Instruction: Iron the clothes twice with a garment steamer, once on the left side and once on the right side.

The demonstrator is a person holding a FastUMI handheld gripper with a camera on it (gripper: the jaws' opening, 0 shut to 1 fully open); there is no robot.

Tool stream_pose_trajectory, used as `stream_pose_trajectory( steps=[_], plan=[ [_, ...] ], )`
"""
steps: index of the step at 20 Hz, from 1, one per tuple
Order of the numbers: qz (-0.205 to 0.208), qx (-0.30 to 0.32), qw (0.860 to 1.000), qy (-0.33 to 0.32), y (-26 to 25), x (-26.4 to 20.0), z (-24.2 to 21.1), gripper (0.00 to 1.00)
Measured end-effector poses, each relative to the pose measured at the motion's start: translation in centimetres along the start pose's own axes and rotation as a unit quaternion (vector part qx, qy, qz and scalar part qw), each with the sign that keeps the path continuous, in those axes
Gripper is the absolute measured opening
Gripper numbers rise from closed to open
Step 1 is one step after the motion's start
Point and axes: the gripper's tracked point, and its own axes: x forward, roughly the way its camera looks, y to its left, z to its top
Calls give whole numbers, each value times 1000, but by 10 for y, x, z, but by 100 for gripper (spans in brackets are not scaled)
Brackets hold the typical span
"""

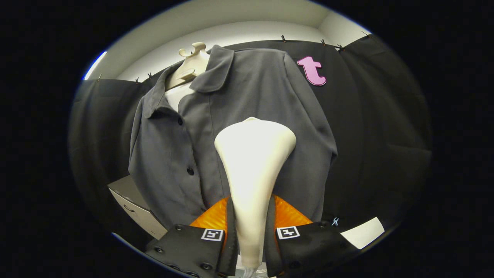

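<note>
A cream garment steamer (252, 170) stands upright between my two fingers, its handle pinched on both sides and its wide head pointing up. My gripper (251, 227) is shut on that handle. The steamer head rests against or just in front of a dark grey buttoned shirt (239, 100), on the panel to the right of the button row, at mid-chest height. The shirt hangs on a cream mannequin torso (191, 63) with a hook at the neck. I cannot tell whether the head touches the cloth.
A grey cabinet (133, 206) with a drawer handle sits low behind the shirt's left hem. Black cloth (378, 127) clipped along its top edge forms the wall behind. A white surface (364, 231) shows beyond my right finger.
</note>
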Motion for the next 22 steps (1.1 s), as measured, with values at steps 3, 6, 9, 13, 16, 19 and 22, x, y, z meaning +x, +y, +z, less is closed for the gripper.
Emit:
stream_pose_trajectory(
  steps=[3,6,9,13,16,19,22],
  plan=[
    [-6,3,1000,21,-9,0,-40,36],
    [-12,13,999,37,-23,-6,-78,36],
    [-14,16,998,50,-28,-8,-107,37],
    [-12,25,997,65,-32,-11,-140,36],
    [-11,26,997,71,-32,-10,-153,37],
    [-10,28,997,75,-33,-10,-162,37],
    [-10,27,996,80,-33,-9,-175,37]
  ],
)
